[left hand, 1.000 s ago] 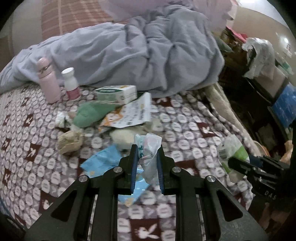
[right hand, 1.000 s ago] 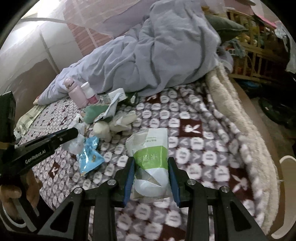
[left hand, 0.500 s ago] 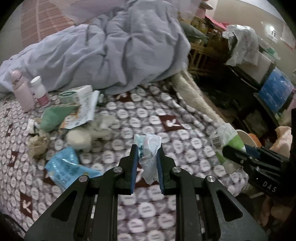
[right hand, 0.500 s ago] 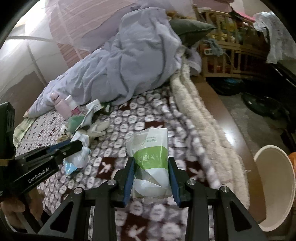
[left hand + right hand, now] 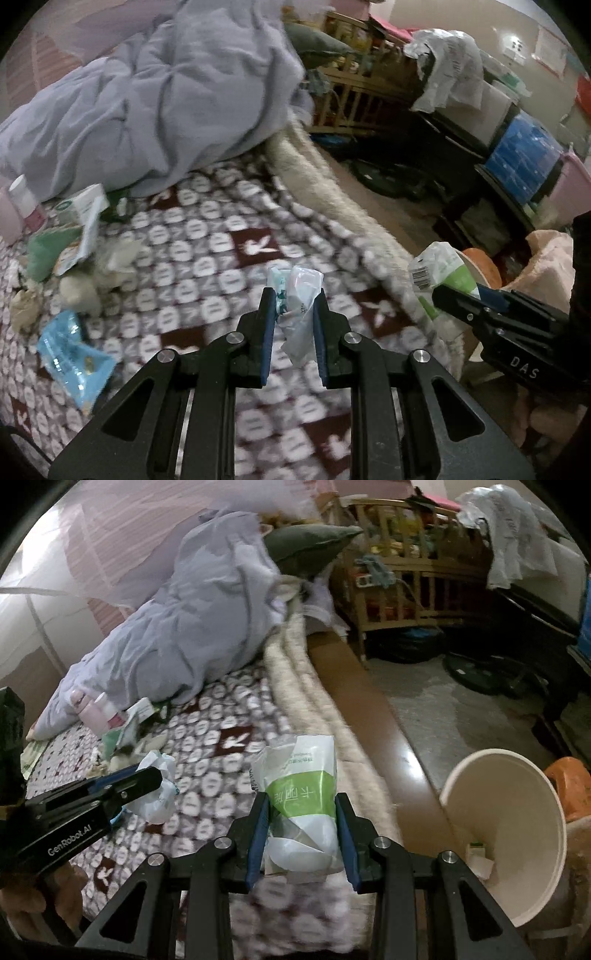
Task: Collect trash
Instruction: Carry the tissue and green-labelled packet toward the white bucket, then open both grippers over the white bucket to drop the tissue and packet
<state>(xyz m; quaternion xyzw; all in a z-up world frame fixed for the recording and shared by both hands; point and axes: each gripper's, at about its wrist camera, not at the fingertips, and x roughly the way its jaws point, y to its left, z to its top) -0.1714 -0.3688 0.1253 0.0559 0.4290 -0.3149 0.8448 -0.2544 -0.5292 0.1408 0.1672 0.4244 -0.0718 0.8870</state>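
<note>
Spanning most of both views, bed (image 5: pixel 221 236) with patterned rabbit blanket and a heaped grey duvet (image 5: pixel 155 107); uncollected litter lies at its left part, well apart from both grippers: blue wrapper (image 5: pixel 70 354), green pouch (image 5: pixel 44 251), crumpled tissue (image 5: pixel 24 306), small carton (image 5: pixel 79 203). Next in size, cream waste bin (image 5: pixel 506 830), standing on the floor beside the bed edge, mouth tilted toward the right wrist camera, a few scraps visible at its bottom; it lies to the right of and slightly below the right gripper (image 5: pixel 301 812). Right gripper: jaws closed about a green-and-white plastic bag (image 5: pixel 299 786), the bag's long axis upright, running along the fingers. Left gripper (image 5: pixel 293 314): jaws narrow, pinching a crumpled clear wrapper (image 5: pixel 299 295), held over the blanket, farther from the bin than the right. Judgement: the right hand is the nearer to the bin and only needs carrying rightward over the rim; the left must cross past the bed edge behind it. Bin rim is partly hidden in the left wrist view by the right gripper's load.
</note>
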